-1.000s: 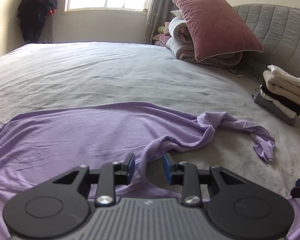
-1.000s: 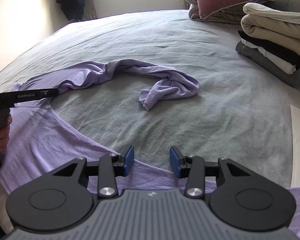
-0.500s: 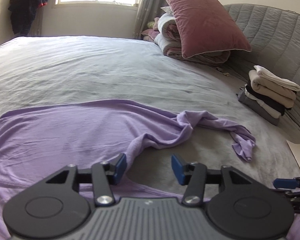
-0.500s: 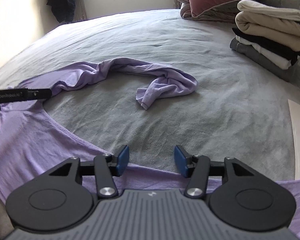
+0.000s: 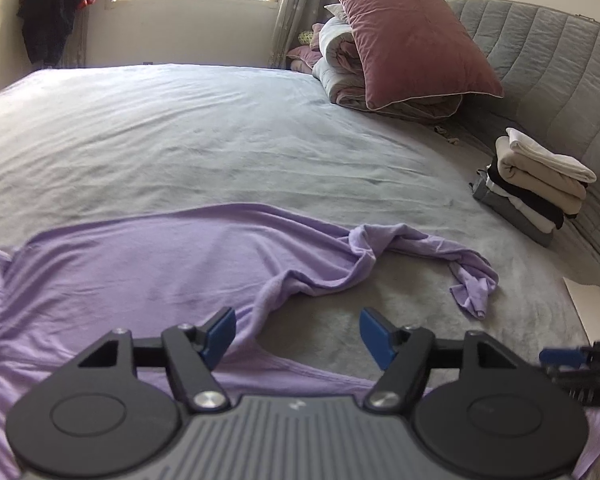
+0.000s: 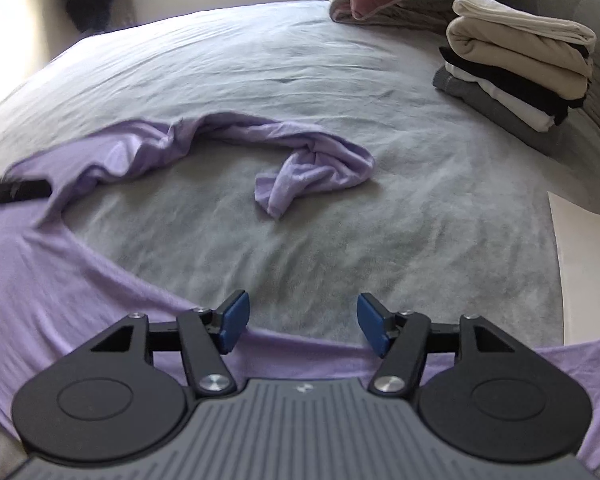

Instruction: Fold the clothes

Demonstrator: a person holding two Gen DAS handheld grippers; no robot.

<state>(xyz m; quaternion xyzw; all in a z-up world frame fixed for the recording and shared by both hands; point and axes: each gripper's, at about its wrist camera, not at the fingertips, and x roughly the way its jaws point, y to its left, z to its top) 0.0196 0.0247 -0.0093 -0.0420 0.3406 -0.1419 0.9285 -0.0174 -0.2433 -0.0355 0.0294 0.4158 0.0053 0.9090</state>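
We see a wide bed (image 5: pixel 188 132) under a grey cover. A lilac top (image 5: pixel 140 272) lies spread on its near part, one twisted sleeve (image 5: pixel 432 248) trailing away from it. Beyond that sleeve a stack of folded clothes (image 5: pixel 536 188) sits on the bed's edge. Farther from the top, a rolled quilt (image 5: pixel 340 60) bears a pink pillow (image 5: pixel 408 36).

Hidden and cut-off parts

Purple shirt (image 6: pixel 52 280) hem hidden beneath the right gripper (image 6: pixel 303 326); the left gripper (image 6: pixel 16 191) is blurred, cut off at that view's left edge.
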